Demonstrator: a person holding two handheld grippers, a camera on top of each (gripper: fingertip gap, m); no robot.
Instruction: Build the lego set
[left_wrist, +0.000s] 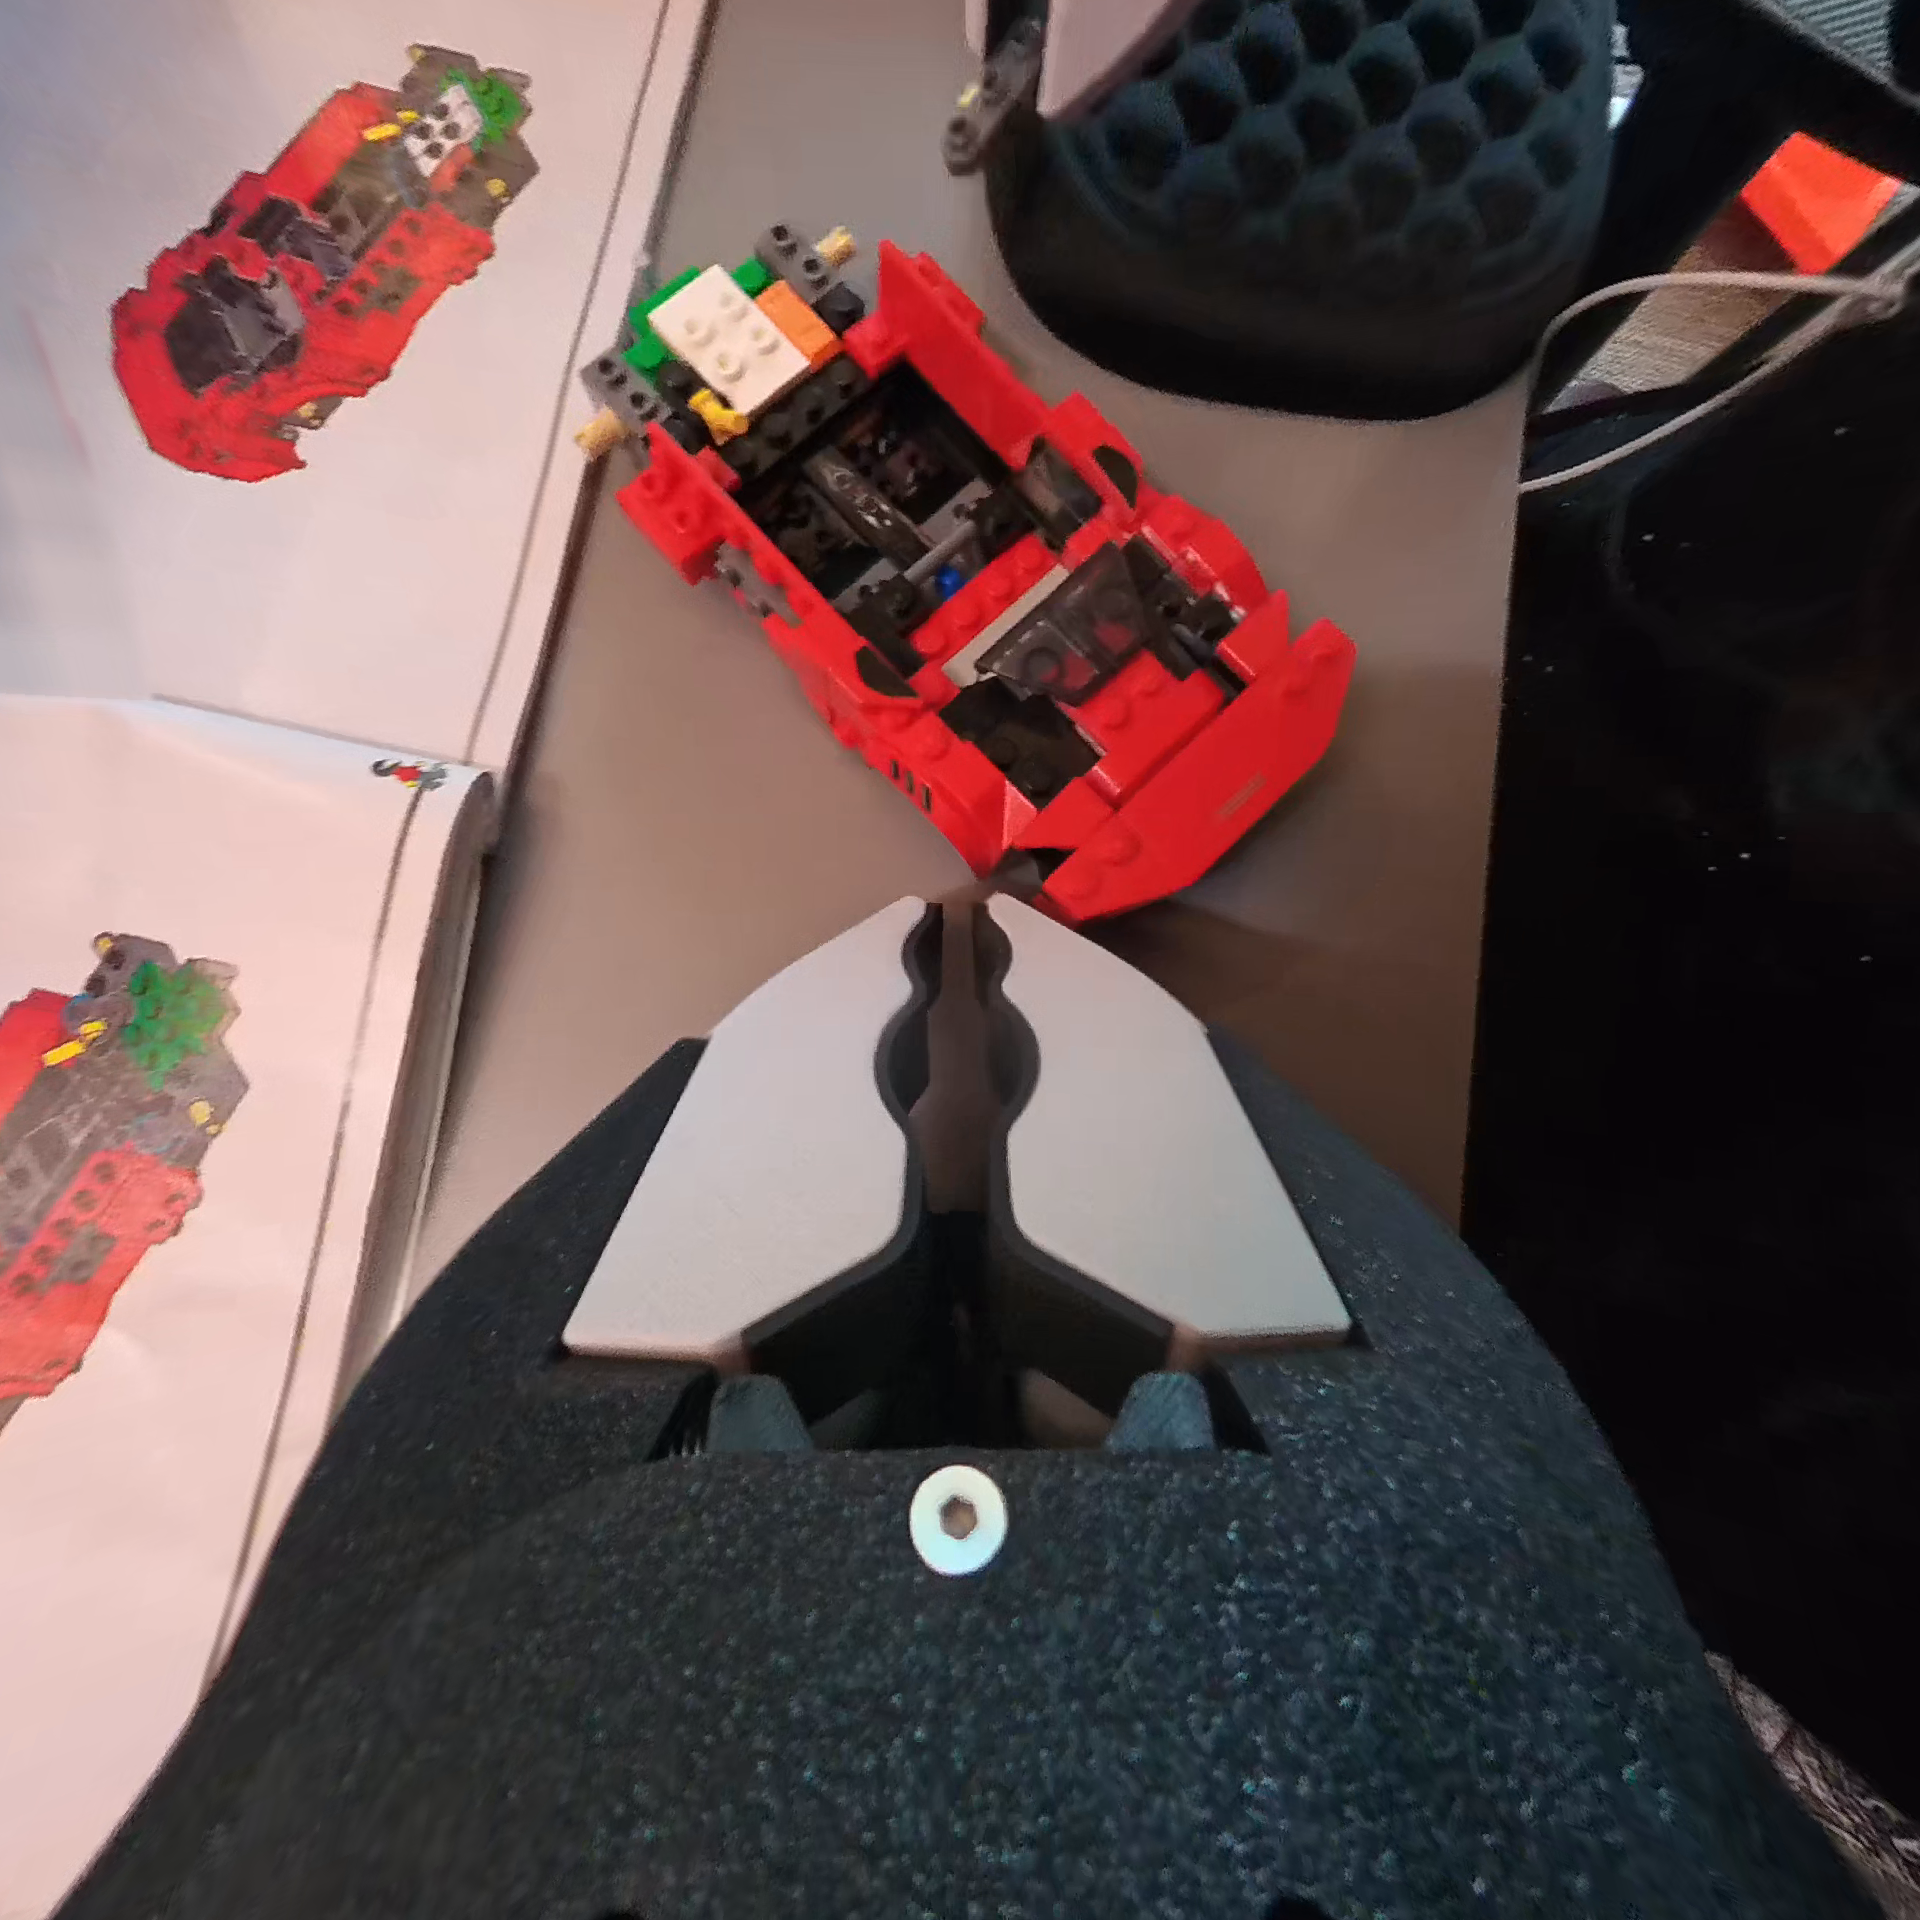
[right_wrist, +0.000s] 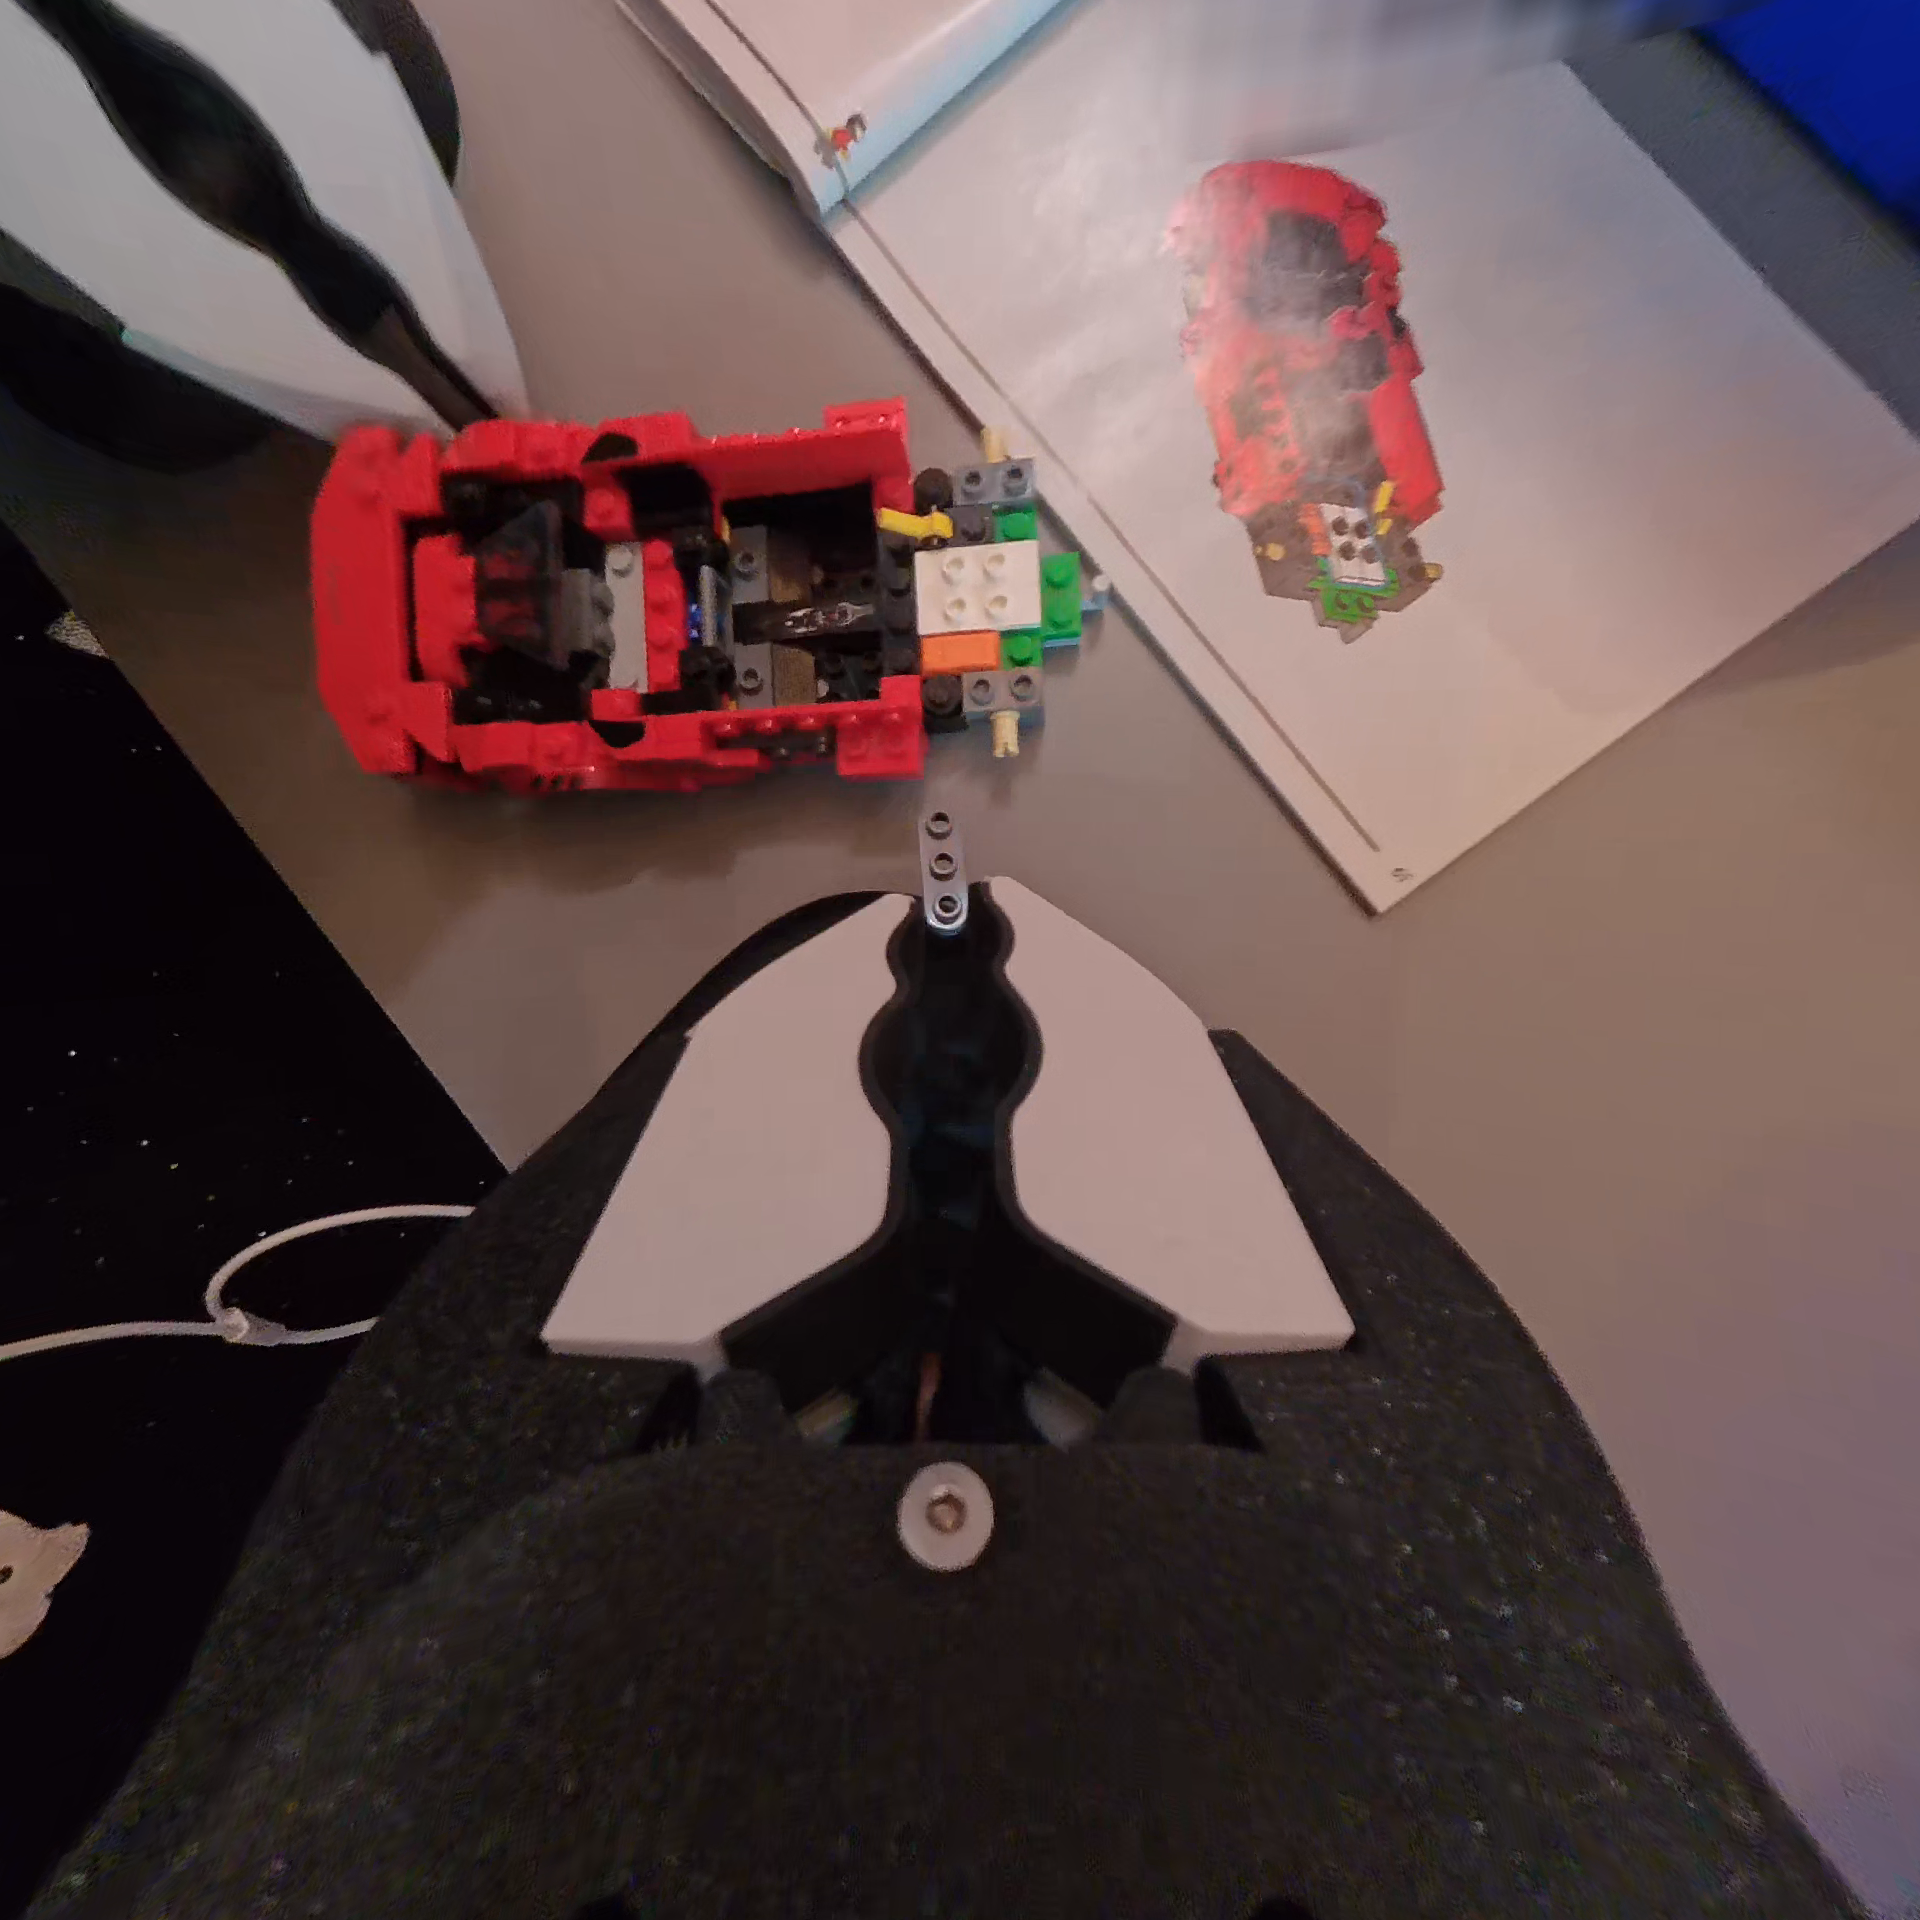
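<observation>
**Red car on the grey table, a small grey beam held beside it**

The flat grey tabletop (right_wrist: 1558, 1143) carried everything. Open white instruction pages (left_wrist: 312, 520), printed with pictures of a red car, lay along one side of it; in the right wrist view the same booklet (right_wrist: 1558, 520) sat just beyond the model's rear end.

The partly built red brick car (left_wrist: 966, 582) stood on the table with its roof off, showing a black interior. White, orange and green bricks were stacked at its rear, flanked by grey beams with tan pins. From the right wrist view the car (right_wrist: 623, 603) lay crosswise, just ahead of the fingers.

The left gripper (left_wrist: 956, 914) had its white-faced fingers pressed nearly together, tips at the car's red front corner; whether they pinched anything could not be told.

The right gripper (right_wrist: 948, 904) was closed on a small grey beam with round holes (right_wrist: 941, 862), which stuck forward from the tips, near the car's side but apart from it.
</observation>
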